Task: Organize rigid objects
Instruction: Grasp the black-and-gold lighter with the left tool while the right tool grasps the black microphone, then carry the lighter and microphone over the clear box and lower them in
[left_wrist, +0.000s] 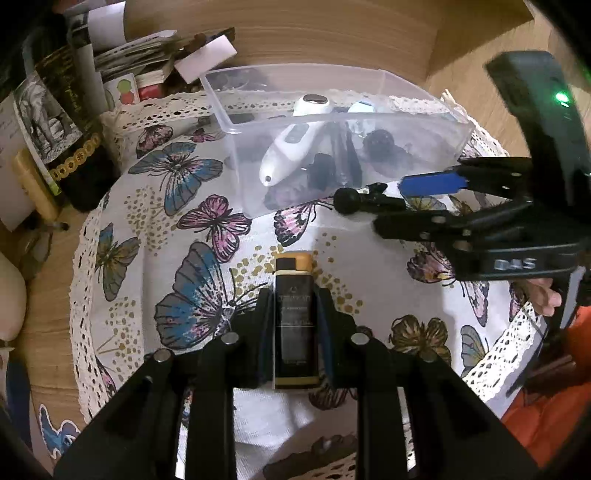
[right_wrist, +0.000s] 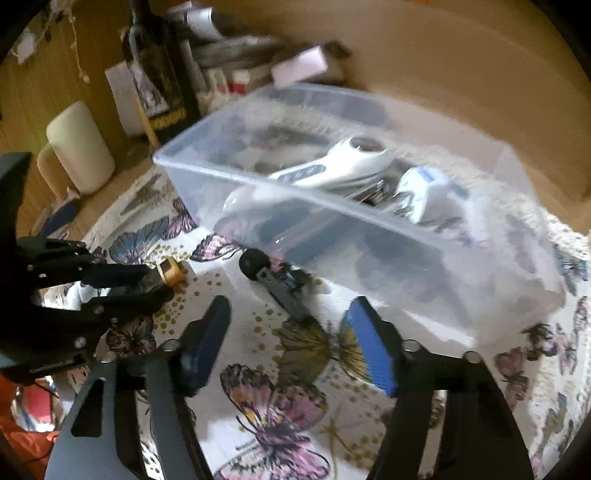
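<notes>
My left gripper (left_wrist: 294, 299) is shut on a black bottle with a gold cap (left_wrist: 294, 317) over the butterfly cloth; it also shows in the right wrist view (right_wrist: 168, 275). A clear plastic bin (left_wrist: 340, 122) (right_wrist: 369, 229) holds a white thermometer-like device (left_wrist: 291, 147) (right_wrist: 332, 170), a white object (right_wrist: 421, 192) and dark items. A black ball-head mount (left_wrist: 364, 201) (right_wrist: 275, 282) lies on the cloth in front of the bin. My right gripper (right_wrist: 291, 328) is open just short of the mount; it shows from the side in the left wrist view (left_wrist: 417, 192).
Books, papers and boxes (left_wrist: 74, 110) are stacked at the back left. A cream cylinder (right_wrist: 79, 147) stands left of the bin. The butterfly-print cloth (left_wrist: 177, 206) has a lace edge over a wooden table (left_wrist: 48, 332). A wooden wall (left_wrist: 295, 33) is behind.
</notes>
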